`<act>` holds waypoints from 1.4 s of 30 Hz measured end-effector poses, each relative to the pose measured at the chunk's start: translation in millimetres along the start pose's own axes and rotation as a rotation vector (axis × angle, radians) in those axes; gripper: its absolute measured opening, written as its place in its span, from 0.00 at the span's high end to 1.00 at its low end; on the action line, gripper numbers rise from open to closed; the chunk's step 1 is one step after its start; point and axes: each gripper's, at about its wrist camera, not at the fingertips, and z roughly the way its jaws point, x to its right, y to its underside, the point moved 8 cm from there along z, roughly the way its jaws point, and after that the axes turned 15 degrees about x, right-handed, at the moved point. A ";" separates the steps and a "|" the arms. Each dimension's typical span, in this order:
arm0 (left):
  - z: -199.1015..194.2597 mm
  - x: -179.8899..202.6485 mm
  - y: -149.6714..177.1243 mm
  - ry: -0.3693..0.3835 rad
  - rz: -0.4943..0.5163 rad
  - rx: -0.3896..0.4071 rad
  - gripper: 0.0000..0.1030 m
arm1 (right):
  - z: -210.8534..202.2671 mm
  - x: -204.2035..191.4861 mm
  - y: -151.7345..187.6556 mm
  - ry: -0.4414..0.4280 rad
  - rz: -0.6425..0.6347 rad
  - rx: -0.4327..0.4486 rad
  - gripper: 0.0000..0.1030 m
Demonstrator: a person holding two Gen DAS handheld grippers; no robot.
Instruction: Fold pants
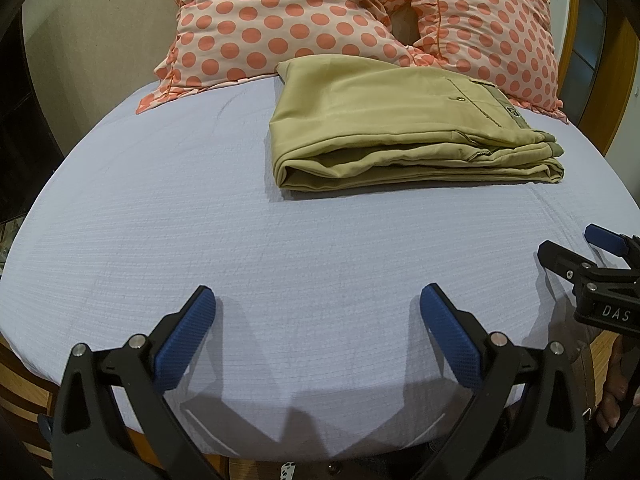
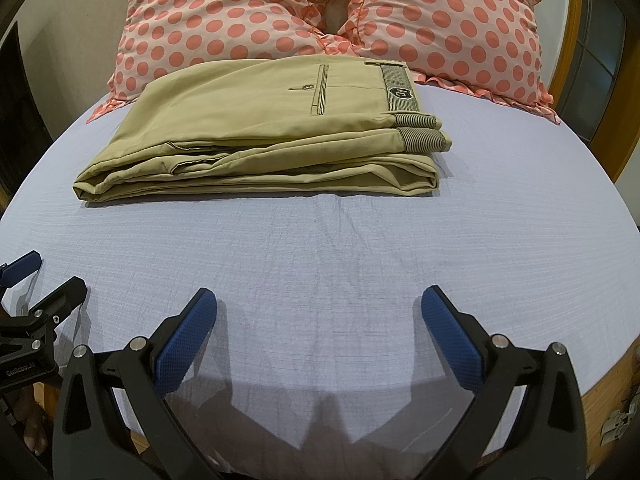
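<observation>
Khaki pants lie folded in a flat stack on the lavender bed sheet, just in front of the pillows. A back pocket with a button and the striped waistband face up. They also show in the right wrist view. My left gripper is open and empty, low over the sheet near the bed's front edge, well short of the pants. My right gripper is open and empty, likewise over the front of the sheet. It shows at the right edge of the left wrist view.
Two pink pillows with coral polka dots lean against the headboard behind the pants. A wooden bed frame runs along the right side and under the front edge. A wall stands to the left.
</observation>
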 end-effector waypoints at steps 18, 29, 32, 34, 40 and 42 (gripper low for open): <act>2.8 0.4 -4.2 0.000 -0.004 -0.027 0.02 | -0.1 0.7 0.1 -0.002 -0.002 0.001 0.01; 3.2 1.0 -4.7 -0.002 -0.006 -0.024 0.02 | 0.0 0.4 0.3 -0.003 -0.003 0.001 0.01; 3.7 1.0 -5.4 -0.001 -0.005 -0.024 0.02 | 0.0 0.3 0.3 -0.003 -0.003 0.001 0.01; 3.4 1.2 -5.1 -0.002 -0.006 -0.024 0.02 | 0.0 0.3 0.3 -0.003 -0.002 0.002 0.01; 3.4 1.1 -4.9 -0.003 -0.007 -0.024 0.02 | 0.1 0.2 0.2 -0.003 -0.002 0.002 0.01; 3.8 0.8 -5.3 -0.003 -0.007 -0.022 0.02 | 0.2 0.3 0.2 -0.003 -0.003 0.002 0.01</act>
